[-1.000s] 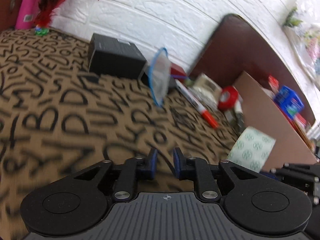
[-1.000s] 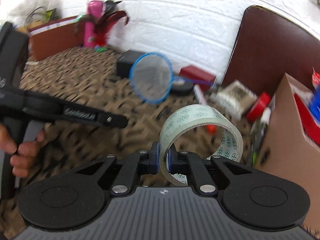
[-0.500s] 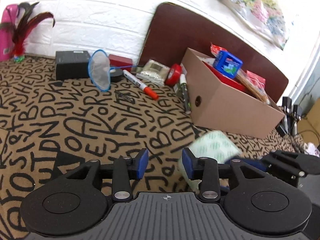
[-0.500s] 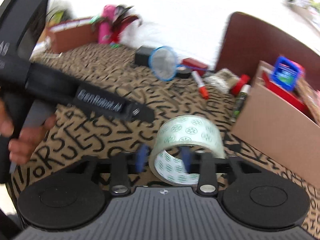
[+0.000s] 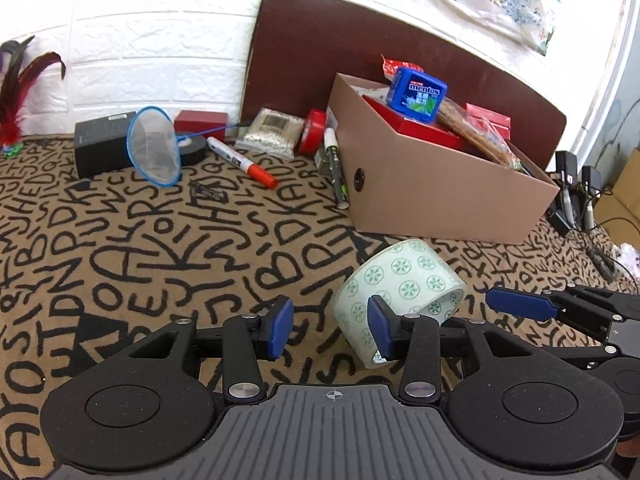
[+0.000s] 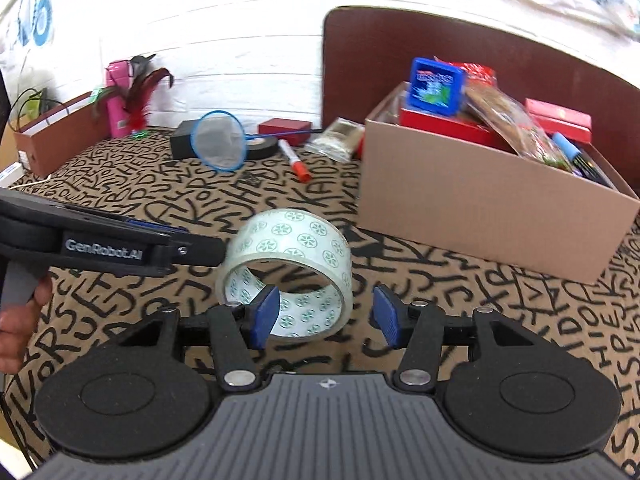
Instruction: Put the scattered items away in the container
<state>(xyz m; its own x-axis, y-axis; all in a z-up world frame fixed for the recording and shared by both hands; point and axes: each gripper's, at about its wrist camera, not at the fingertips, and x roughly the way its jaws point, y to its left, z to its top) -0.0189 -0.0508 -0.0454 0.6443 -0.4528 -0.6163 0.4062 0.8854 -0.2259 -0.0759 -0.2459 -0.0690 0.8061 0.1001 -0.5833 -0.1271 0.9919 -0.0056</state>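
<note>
Right gripper (image 6: 324,316): a second ago I had it clenched on the tape roll; now the blue pads stand wide apart, released, with the left pad inside the roll's ring.
Left gripper (image 5: 330,328): mine too, also spread open; a second ago it was nearly closed and empty. Its right pad sits at the roll's near rim, gripping nothing.
Tape roll (image 6: 286,276): patterned, tilted, low over the lettered cloth (image 5: 160,248) just in front of both tools, near side of the cardboard box (image 5: 448,196). I cannot tell whether it rests on the cloth or hangs on a pad.
What changed: the roll left my right-hand grasp while both tools pulled back from the far clutter.
Meaning: I judge this a handover or a regrasp; the roll is not yet in the box.
Still scattered: blue net (image 5: 154,146), red-capped marker (image 5: 242,162) and red tape (image 5: 314,132), far left of the box.
Risk: an unheld roll may trundle away.
</note>
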